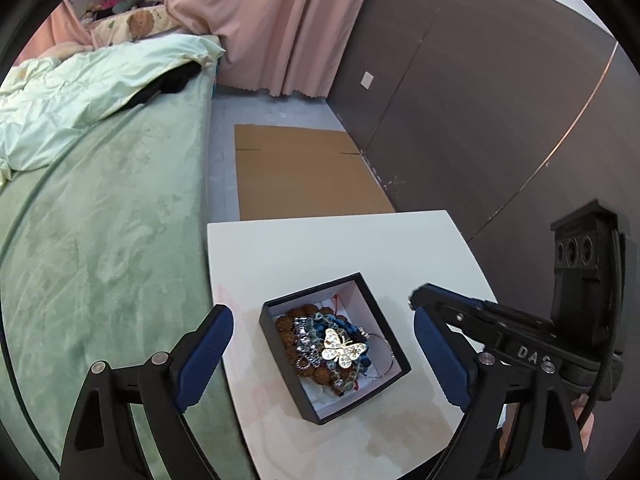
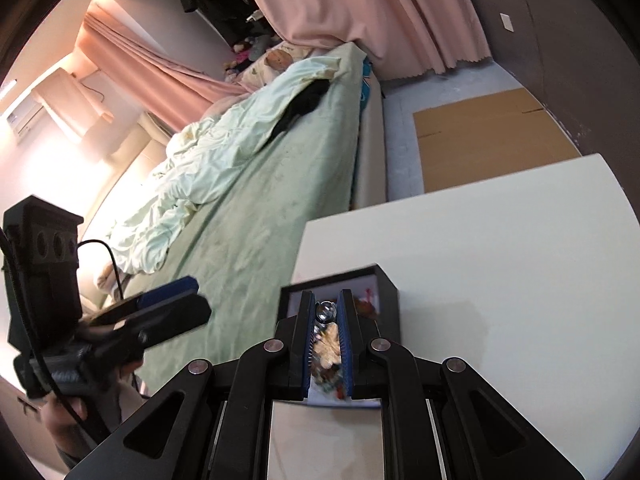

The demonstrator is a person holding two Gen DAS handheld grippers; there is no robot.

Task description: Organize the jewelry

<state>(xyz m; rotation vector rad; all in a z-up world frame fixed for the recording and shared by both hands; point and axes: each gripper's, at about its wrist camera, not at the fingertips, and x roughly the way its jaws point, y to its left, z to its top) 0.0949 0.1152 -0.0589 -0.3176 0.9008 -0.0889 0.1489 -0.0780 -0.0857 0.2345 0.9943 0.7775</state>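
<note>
Hidden or unclear: In the right wrist view, most of the jewelry box [image 2: 386, 286] is covered by the right gripper [image 2: 329, 312]; the jewelry seen through the narrow gap is blurred and cannot be told apart. Only fingers of each hand are glimpsed.
Writing: "DA" and one half-hidden letter are read on the right gripper's body in the left wrist view.
Jewelry box: A black, white-lined open box [image 1: 304, 400] is set on the white table [image 1: 340, 248], near the edge beside the green bed [image 1: 104, 240].
Contents: A pale butterfly brooch [image 1: 343, 352] is laid atop a heap of beads and chains.
Left gripper [image 1: 322, 360]: Spread wide, nothing gripped, box framed between its blue pads.
Right gripper: Nearly closed; nothing is seen clamped.
</note>
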